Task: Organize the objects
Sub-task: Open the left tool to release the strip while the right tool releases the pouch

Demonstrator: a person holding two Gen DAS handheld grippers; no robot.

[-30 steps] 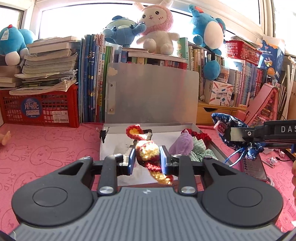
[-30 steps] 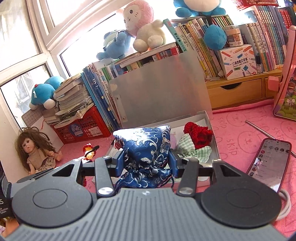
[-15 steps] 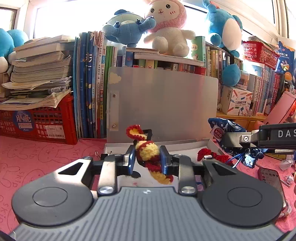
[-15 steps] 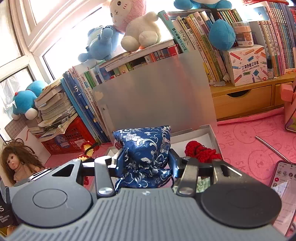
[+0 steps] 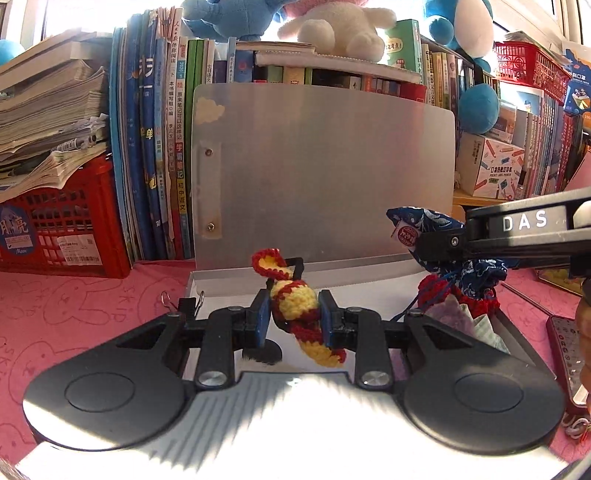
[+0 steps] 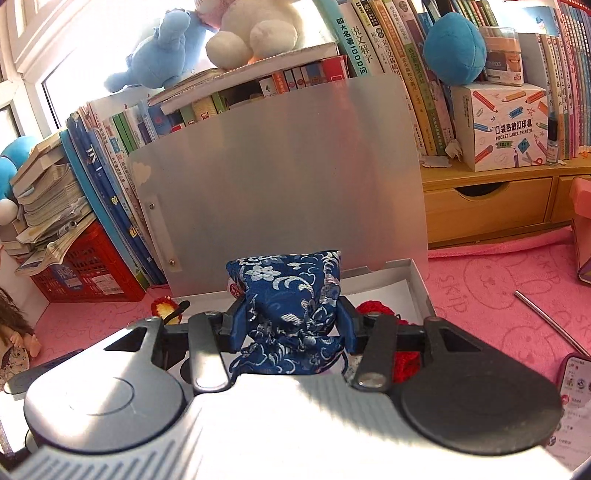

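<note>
My left gripper (image 5: 294, 320) is shut on a red and yellow crocheted toy (image 5: 295, 304), held over the left part of the open white box (image 5: 236, 273). My right gripper (image 6: 291, 325) is shut on a blue brocade pouch (image 6: 286, 291) above the same box (image 6: 417, 280). From the left wrist view that pouch (image 5: 424, 225) hangs at the right, over a red crocheted piece (image 5: 436, 291) and folded cloth (image 5: 454, 317) lying in the box. The box's grey lid (image 5: 321, 173) stands upright behind.
Books (image 5: 155, 147) and a red crate (image 5: 55, 229) line the back wall, with plush toys (image 5: 332, 22) on top. A phone (image 6: 576, 387) and a metal rod (image 6: 546, 321) lie on the pink cloth at the right. A doll (image 6: 14, 332) sits far left.
Both grippers have moved forward toward the box with their loads; the box and its lid now loom larger. Neither grip has altered.
</note>
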